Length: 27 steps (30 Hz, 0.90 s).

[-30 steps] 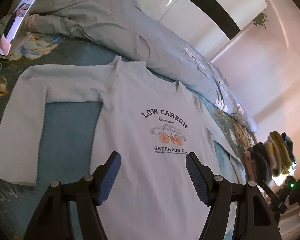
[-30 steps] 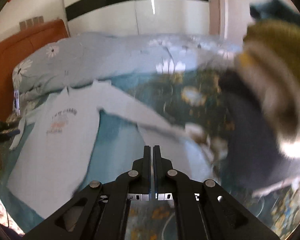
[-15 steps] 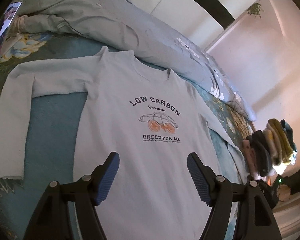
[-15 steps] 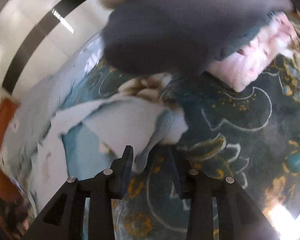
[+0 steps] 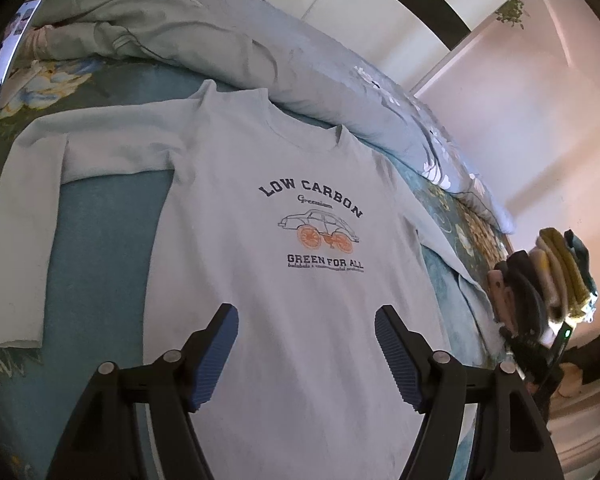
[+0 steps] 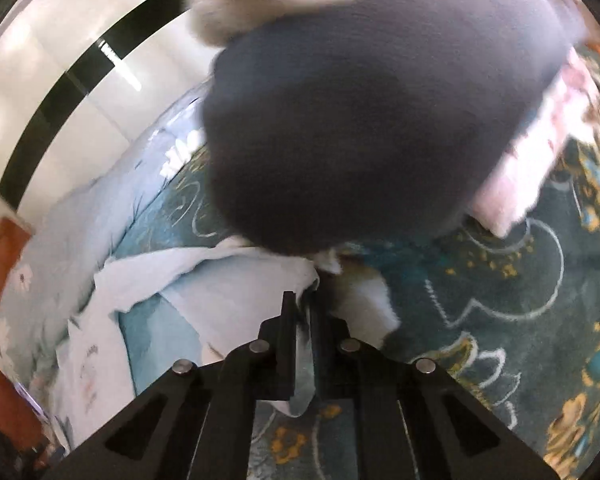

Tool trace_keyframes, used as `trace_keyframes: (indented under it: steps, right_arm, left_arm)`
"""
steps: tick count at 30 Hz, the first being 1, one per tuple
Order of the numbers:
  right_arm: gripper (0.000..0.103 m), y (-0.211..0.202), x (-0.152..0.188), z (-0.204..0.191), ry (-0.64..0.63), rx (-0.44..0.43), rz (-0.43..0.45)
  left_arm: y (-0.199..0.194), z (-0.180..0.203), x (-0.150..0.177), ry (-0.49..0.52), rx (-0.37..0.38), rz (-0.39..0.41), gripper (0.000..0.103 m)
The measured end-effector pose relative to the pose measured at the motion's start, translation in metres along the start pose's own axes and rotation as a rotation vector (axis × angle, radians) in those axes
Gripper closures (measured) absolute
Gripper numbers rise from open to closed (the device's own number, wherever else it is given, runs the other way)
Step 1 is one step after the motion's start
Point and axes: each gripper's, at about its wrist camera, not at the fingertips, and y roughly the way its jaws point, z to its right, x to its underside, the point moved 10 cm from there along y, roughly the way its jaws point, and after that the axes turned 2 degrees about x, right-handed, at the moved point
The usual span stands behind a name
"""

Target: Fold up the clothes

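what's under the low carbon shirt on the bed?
The shirt lies flat on a plain teal patch of the floral bedspread, visible between sleeve and body. Anything directly beneath the shirt's body is covered, so I cannot tell.

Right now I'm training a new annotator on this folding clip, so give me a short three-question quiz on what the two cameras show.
1. True or false: the left gripper is open above the shirt.
2. What do the right gripper's fingers pinch?
A. the phone
B. the shirt's sleeve
C. the quilt
3. Fill in: the first line printed on the shirt reads LOW ____.

Key: 1 true; 2 B; 3 CARBON.
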Motion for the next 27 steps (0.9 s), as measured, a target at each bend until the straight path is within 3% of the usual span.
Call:
trace_keyframes:
  steps: [4,8,10,11,14,17,22,24,25,27]
  right_arm:
    - [0.101,-0.014,-0.039,-0.032,-0.180,0.054,0.072]
    - [0.101,-0.044,-0.084,-0.079,-0.424,0.051,0.221]
    - [0.101,-0.057,-0.082,-0.098,-0.563,0.056,0.267]
    - [0.101,-0.061,-0.071,-0.108,-0.605,0.016,0.265]
    - [0.101,-0.061,-0.016,-0.119,-0.776,-0.031,0.218]
    - [0.101,-0.043,0.018,-0.096,-0.789,-0.018,0.110]
    - [0.099,-0.015,0.008,-0.075,-0.759,0.059,0.035]
    - [0.085,0.000,0.002,-0.080,-0.775,0.082,0.006]
    - [0.070,0.009,0.000,-0.081,-0.794,0.096,-0.019]
    - [0.067,0.030,-0.002,-0.080,-0.853,0.122,-0.068]
  left_arm:
    - [0.000,0.004,-0.001,0.008,0.003,0.002,0.028]
    - [0.000,0.004,0.001,0.009,0.000,0.001,0.028]
    - [0.001,0.002,0.002,0.004,-0.005,0.000,0.028]
    - [0.003,0.000,0.002,-0.001,-0.007,-0.003,0.028]
    - [0.006,-0.003,0.003,-0.007,-0.011,-0.010,0.028]
    - [0.009,-0.001,0.003,-0.001,-0.009,-0.015,0.028]
    - [0.016,0.011,0.009,0.025,-0.001,-0.036,0.028]
    - [0.017,0.013,0.011,0.034,-0.004,-0.041,0.028]
    - [0.016,0.014,0.011,0.037,-0.007,-0.041,0.028]
    - [0.015,0.012,0.011,0.038,-0.016,-0.040,0.028]
